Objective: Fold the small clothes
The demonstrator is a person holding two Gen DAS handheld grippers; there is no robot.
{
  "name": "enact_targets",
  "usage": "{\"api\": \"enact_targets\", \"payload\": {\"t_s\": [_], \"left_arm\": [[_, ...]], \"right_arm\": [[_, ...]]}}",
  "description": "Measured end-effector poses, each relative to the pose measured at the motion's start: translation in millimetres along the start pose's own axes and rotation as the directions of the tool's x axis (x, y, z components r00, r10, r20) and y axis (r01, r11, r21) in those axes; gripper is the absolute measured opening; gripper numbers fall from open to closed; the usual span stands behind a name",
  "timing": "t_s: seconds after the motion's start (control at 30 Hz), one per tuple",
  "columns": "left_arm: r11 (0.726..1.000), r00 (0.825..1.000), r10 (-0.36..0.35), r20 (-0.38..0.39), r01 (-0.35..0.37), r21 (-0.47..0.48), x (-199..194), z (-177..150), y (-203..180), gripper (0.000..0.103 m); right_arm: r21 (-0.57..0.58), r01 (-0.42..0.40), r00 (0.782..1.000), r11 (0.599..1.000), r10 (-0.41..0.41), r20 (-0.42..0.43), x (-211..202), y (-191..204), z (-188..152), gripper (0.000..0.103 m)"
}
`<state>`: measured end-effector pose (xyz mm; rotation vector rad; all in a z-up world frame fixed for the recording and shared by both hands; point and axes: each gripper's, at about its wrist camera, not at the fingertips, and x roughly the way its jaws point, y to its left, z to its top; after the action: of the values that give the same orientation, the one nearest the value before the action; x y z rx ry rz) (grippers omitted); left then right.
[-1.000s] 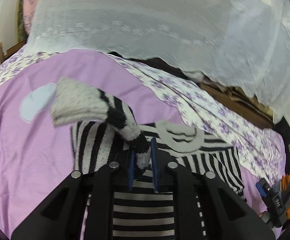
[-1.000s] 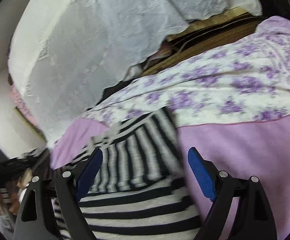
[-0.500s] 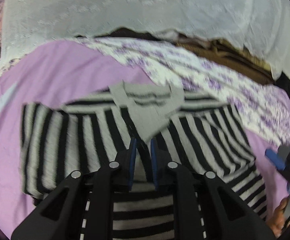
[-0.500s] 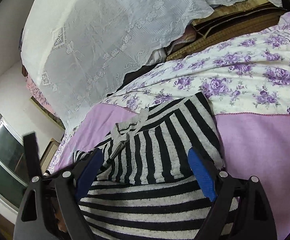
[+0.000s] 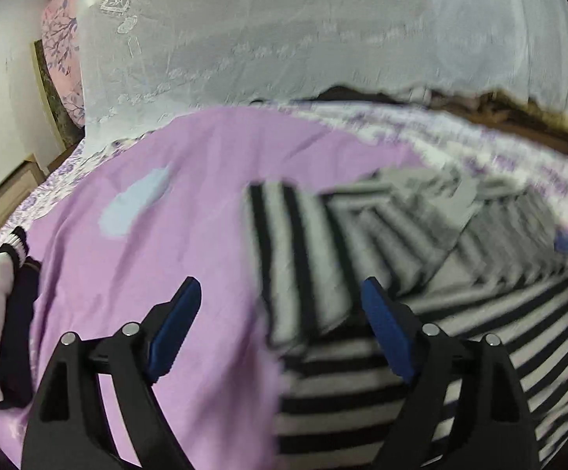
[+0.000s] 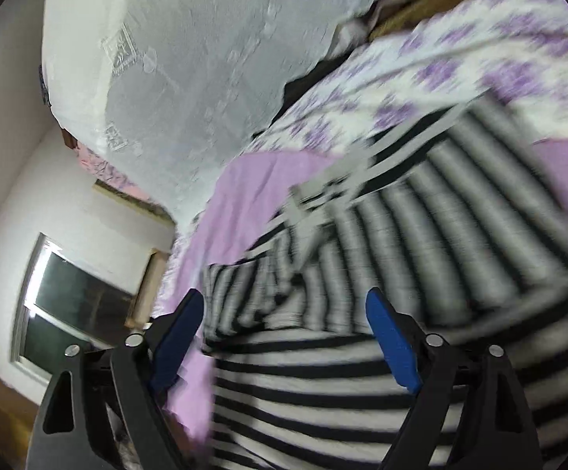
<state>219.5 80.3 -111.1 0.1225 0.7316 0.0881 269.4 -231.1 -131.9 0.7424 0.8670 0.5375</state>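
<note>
The striped sweater lies on the purple sheet of the bed, its near part with stripes running across and a folded upper part with stripes running lengthwise; much of it is blurred. In the left wrist view the left gripper hangs over the sweater's left edge, where a sleeve end lies folded onto the body. Its jaws have just been opening and now stand spread, with the sleeve edge and bare sheet showing between them and nothing pinched. In the right wrist view the right gripper sits over the sweater as well, jaws spread wide after closing in a little, the pads clear of the cloth and holding nothing. A floral sheet borders the purple one on the far side, and a white lace curtain hangs behind the bed. At the left edge of the left view lie folded clothes, white and dark. A window shows low left in the right view.
</note>
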Motion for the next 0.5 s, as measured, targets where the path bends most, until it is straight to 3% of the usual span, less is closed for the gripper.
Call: {"api": "enact_targets", "payload": {"t_s": [0.07,0.2,0.4,0.47,0.5], "left_arm": [[0.997,0.998,0.057,-0.012,-0.056,0.058,15,-10,-3,0.084],[0.988,0.994,0.102,-0.028,-0.098,0.117,39,-16,-14,0.084],[0.974,0.988,0.151,-0.027,-0.144,0.175,49,-17,-26,0.086],[0.972,0.982,0.178,-0.059,-0.166,0.164,59,-14,-23,0.091],[0.977,0.982,0.171,-0.081,-0.158,0.145,63,-13,-20,0.092]], "right_arm": [[-0.003,0.041,0.999,0.999,-0.041,-0.034,32,10,3,0.076],[0.032,0.147,0.987,0.989,-0.144,-0.077,83,7,6,0.059],[0.010,0.225,0.974,0.974,-0.225,-0.028,112,4,18,0.055],[-0.036,0.276,0.961,0.960,-0.276,0.005,117,9,21,0.034],[-0.071,0.298,0.955,0.952,-0.296,0.030,117,13,21,0.008]]}}
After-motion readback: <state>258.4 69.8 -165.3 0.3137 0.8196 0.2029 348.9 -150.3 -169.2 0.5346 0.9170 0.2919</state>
